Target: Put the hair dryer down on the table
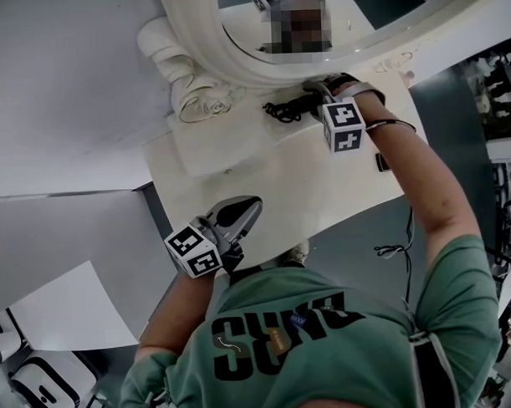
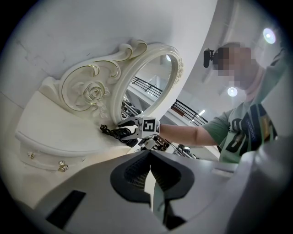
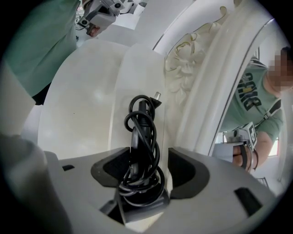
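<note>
White dressing table bears the hair dryer, cord wound round it, at 1 o'clock by the mirror. Right gripper: jaws wide astride it, not pressing. Left gripper: closed, empty, 7 o'clock. Placement appears done; only clearing the right gripper seems left

A white dressing table is seen mid-frame; a cord-wrapped hair dryer is laid on it toward the upper right, beside the carved mirror frame.
</note>
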Action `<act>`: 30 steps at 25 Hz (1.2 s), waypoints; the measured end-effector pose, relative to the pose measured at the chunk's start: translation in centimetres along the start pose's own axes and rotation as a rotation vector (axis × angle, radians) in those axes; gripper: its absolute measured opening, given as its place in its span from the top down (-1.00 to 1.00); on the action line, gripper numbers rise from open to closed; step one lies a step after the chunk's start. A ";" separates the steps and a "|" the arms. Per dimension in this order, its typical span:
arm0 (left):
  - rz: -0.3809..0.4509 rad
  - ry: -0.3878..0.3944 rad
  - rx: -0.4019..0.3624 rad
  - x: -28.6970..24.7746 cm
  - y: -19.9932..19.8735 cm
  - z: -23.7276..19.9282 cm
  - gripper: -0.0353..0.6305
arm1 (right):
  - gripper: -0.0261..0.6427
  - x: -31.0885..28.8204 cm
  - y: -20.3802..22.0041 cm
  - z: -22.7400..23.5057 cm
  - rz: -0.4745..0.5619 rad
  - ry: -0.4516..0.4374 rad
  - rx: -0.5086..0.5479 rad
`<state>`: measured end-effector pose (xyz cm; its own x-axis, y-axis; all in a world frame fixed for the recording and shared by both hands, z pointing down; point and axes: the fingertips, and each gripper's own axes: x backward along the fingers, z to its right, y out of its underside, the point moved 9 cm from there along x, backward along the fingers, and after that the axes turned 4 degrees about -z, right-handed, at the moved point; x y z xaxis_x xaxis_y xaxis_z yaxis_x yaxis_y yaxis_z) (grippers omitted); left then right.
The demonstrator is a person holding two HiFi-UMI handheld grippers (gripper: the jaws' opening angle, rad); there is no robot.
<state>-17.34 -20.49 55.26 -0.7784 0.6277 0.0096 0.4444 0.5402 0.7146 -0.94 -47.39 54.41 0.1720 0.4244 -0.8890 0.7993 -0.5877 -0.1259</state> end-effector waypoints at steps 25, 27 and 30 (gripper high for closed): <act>-0.095 0.154 -0.217 -10.3 -6.2 9.5 0.86 | 0.33 23.2 11.5 -9.5 0.519 0.258 -0.949; -0.099 0.165 -0.235 -11.8 -6.6 10.8 0.86 | 0.36 25.1 13.0 -11.5 0.570 0.280 -1.038; -0.107 0.188 -0.258 -13.9 -7.0 12.8 0.87 | 0.40 27.8 15.4 -14.5 0.634 0.320 -1.161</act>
<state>-3.91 -25.79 41.18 -0.8934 0.4478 0.0366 0.2475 0.4226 0.8719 24.51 -34.68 34.17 0.6857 0.5335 -0.4952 0.5262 0.1067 0.8436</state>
